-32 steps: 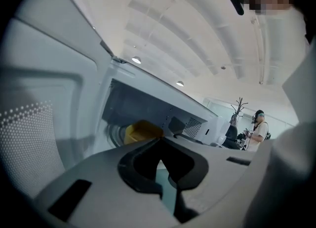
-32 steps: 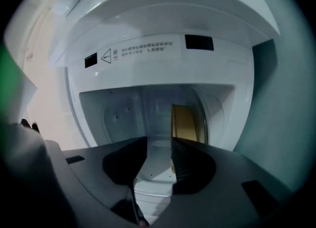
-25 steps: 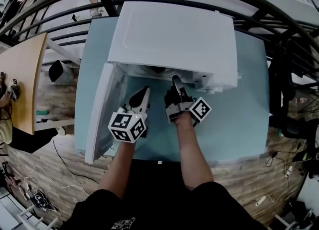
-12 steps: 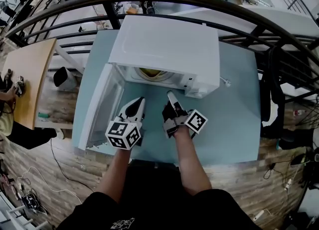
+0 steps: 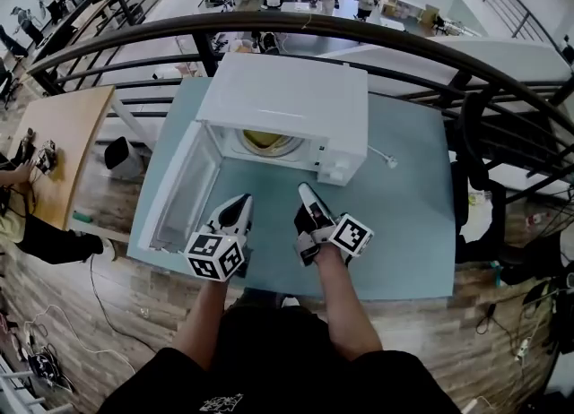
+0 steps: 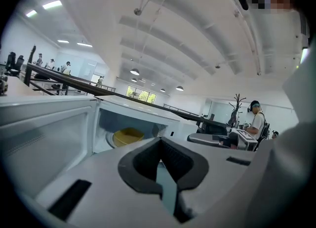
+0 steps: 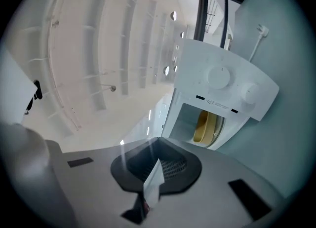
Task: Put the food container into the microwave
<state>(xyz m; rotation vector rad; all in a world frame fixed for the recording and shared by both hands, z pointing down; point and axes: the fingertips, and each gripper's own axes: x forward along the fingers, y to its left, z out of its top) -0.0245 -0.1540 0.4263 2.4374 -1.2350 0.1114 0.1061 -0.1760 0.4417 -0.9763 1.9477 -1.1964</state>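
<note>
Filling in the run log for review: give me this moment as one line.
food container: yellow, inside microwave | door: open | left gripper: shut, empty | right gripper: shut, empty

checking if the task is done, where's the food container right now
In the head view, the yellow food container sits inside the open microwave at upper centre, just right of its swung-out door.
</note>
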